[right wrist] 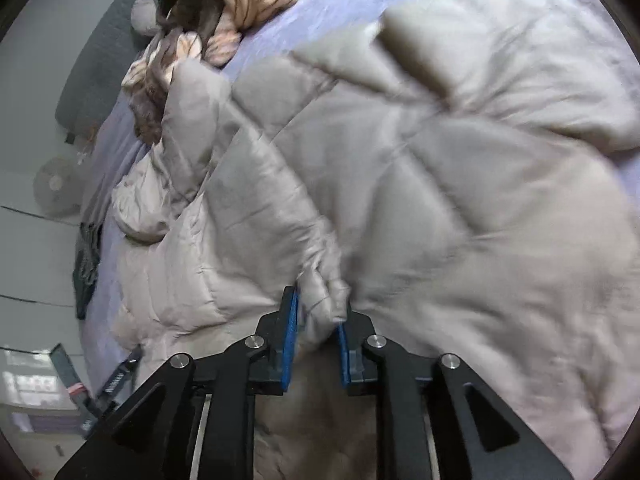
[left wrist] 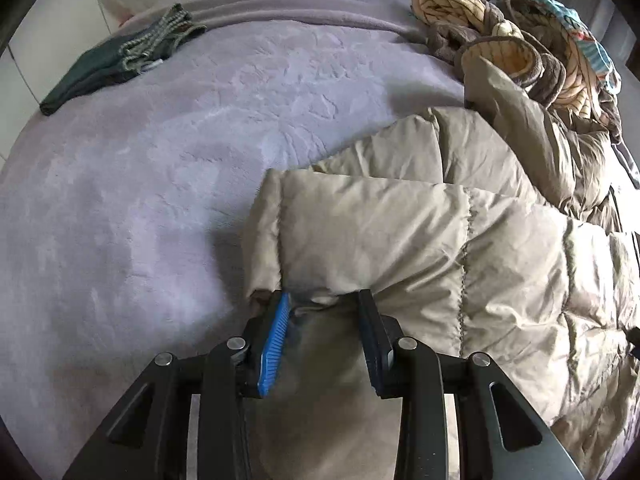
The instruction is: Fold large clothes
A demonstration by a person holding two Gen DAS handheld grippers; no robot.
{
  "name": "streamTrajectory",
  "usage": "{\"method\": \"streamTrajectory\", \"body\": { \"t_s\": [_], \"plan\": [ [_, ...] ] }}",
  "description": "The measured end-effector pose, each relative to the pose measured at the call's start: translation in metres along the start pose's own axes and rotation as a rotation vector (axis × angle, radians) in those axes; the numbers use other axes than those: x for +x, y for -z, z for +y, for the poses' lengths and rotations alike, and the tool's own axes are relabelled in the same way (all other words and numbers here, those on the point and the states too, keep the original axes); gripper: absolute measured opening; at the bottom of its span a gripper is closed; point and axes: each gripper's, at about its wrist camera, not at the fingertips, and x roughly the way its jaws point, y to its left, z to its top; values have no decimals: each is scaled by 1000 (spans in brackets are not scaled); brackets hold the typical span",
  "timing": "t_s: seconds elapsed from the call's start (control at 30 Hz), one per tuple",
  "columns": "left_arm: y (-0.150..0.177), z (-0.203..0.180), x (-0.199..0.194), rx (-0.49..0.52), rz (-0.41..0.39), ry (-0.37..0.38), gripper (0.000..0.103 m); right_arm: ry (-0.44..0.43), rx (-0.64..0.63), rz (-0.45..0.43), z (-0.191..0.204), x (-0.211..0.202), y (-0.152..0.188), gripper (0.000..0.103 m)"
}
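Note:
A big beige quilted puffer coat (left wrist: 420,224) lies spread on a purple bed cover (left wrist: 140,184). My left gripper (left wrist: 324,300) is shut on the coat's near edge, at the cuffed end of a puffy panel, with fabric bunched between the blue pads. In the right wrist view the same coat (right wrist: 440,160) fills the frame, blurred by motion. My right gripper (right wrist: 320,308) is shut on a pinched fold of its edge, the cloth squeezed between both blue pads.
A dark green folded garment (left wrist: 116,64) lies at the far left of the bed. A heap of patterned cream, brown and teal clothes (left wrist: 516,44) sits at the far right, and shows as a heap (right wrist: 224,4) in the right wrist view. A small fan (right wrist: 54,192) and floor lie off the bed's left side.

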Motion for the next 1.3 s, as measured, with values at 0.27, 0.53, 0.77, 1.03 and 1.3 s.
{"method": "streamTrajectory", "body": {
  "t_s": [0.27, 0.53, 0.77, 1.03, 1.3],
  "plan": [
    [10, -5, -49, 36, -18, -18, 76, 31, -27, 5, -26, -37, 1, 20],
    [35, -57, -91, 103, 1, 45, 83, -8, -4, 53, -46, -64, 15, 44],
    [53, -121, -108, 160, 15, 71, 103, -23, 51, 37, -84, -91, 12, 58],
    [59, -193, -112, 235, 14, 65, 103, -70, 138, 31, -152, -113, -4, 74],
    [68, -251, -97, 274, 72, 65, 103, -76, 205, -5, -216, -122, -32, 86]
  ]
}}
